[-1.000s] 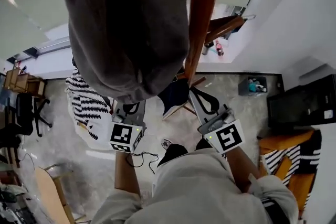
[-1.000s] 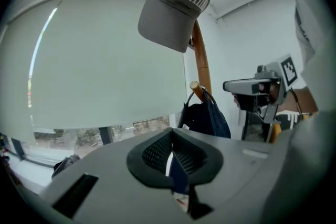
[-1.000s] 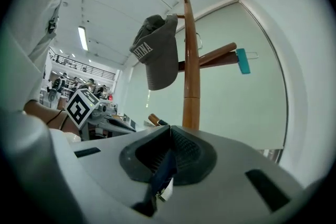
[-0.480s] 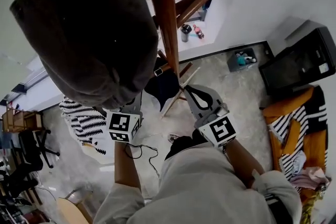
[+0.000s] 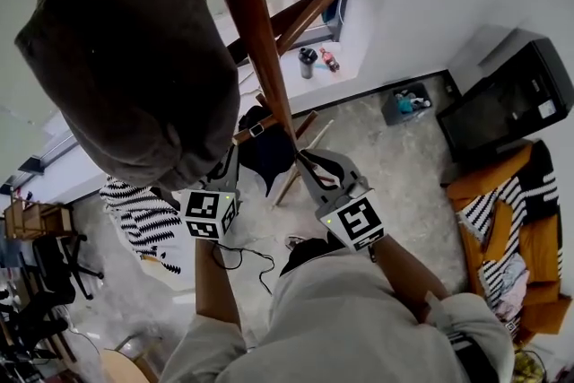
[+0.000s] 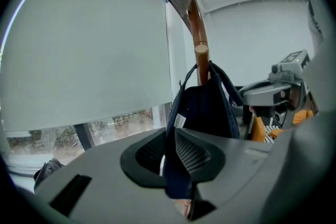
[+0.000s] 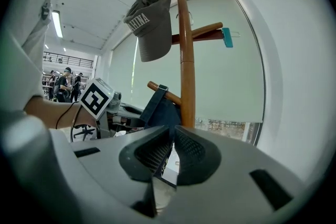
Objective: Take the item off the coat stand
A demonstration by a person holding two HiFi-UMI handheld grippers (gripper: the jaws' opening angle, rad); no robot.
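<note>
Hanging by its strap from a lower peg of the wooden coat stand (image 7: 187,60), the navy bag (image 6: 210,107) has both grippers on it. The left gripper (image 6: 170,152) pinches a fold of its fabric, jaws just beginning to open. The right gripper (image 7: 170,147) is pressed together on the cloth. A grey cap (image 7: 152,23) on an upper peg shows the letters "RINA". The bag's white tag is unreadable.

Cap (image 5: 134,58): grey, hangs up high
Bottles (image 5: 319,60): two, standing on a white ledge
Bin (image 5: 408,103): grey, on the floor against the wall
Striped cloth (image 5: 134,211): black-and-white, on the floor
</note>
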